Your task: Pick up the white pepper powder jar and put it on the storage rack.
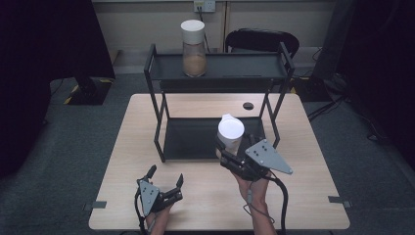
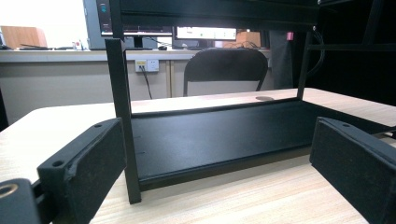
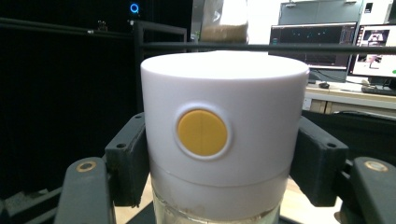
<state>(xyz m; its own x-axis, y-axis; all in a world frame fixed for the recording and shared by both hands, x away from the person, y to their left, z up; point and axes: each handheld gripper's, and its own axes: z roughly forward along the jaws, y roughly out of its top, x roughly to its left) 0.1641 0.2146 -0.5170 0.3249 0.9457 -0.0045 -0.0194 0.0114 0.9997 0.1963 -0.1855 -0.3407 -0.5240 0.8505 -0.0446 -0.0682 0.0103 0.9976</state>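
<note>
1. Progress: right gripper (image 1: 230, 155) has its jaws clamped on a white-lidded glass jar (image 1: 230, 134), gripping at the lid w/ a yellow button (image 3: 202, 132) on its side. Jar is off the counter, held just in front of the black two-tier rack (image 1: 215, 73), above the front edge of the lower shelf (image 1: 195, 137).
2. Done so far, judging by layout: a matching second jar (image 1: 194, 48) w/ brown contents stands on the top shelf (image 1: 244, 66), left of centre. Looks like one jar is stowed and this is no. 2.
3. Left to do, prob.: carry held jar to a shelf, set it upright, release. Which tier is meant, can't tell.
4. Left gripper (image 1: 164, 181) is idle, low over the counter's near-left part, jaws spread wide w/ nothing between; it faces the rack's lower shelf (image 2: 224, 135).
5. Surface: light wood-grain counter (image 1: 313, 196), small dark round cap (image 1: 248, 105) toward the back, behind the rack. Tape tabs at the near edges.
6. Room: grey carpet floor, black chair (image 1: 262, 41) behind the counter, wall socket (image 1: 204, 5) above, dark curtains either side; monitors (image 3: 373, 42) on a desk off to one side.
</note>
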